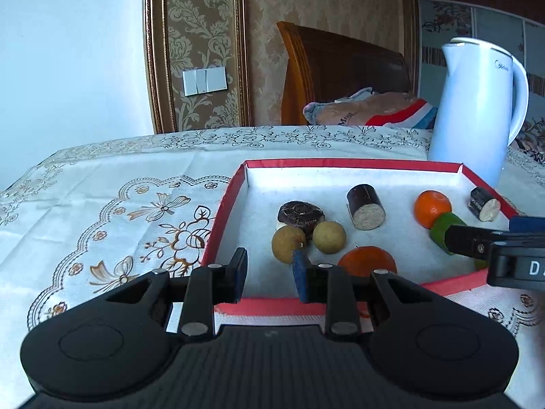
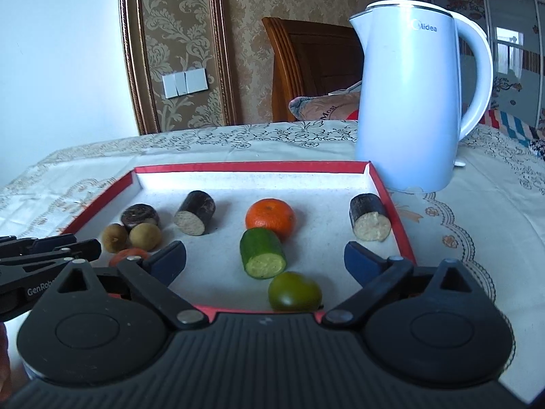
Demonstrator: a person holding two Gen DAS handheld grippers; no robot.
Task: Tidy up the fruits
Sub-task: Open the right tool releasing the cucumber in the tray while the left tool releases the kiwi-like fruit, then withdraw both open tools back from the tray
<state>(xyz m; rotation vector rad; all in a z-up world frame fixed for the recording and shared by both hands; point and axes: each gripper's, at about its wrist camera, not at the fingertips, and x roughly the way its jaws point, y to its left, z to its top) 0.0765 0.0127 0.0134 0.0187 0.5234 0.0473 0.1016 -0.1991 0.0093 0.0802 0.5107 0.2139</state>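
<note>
Right wrist view: both black grippers, left [image 1: 269, 271] and right [image 2: 265, 261], gape empty over the red-rimmed white tray [image 2: 252, 167] holding a cut green cucumber piece [image 2: 262, 253].

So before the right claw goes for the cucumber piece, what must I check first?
1. Right claw open and empty: ok.
2. Cucumber piece between the fingers, in line: ok.
3. Green tomato close in front of it, may get pushed: not ok.
4. Orange right behind it, touching or not: cannot tell.
5. Left claw off to the side, out of the path: ok.
6. Red tray flat on the tablecloth: ok.
</note>
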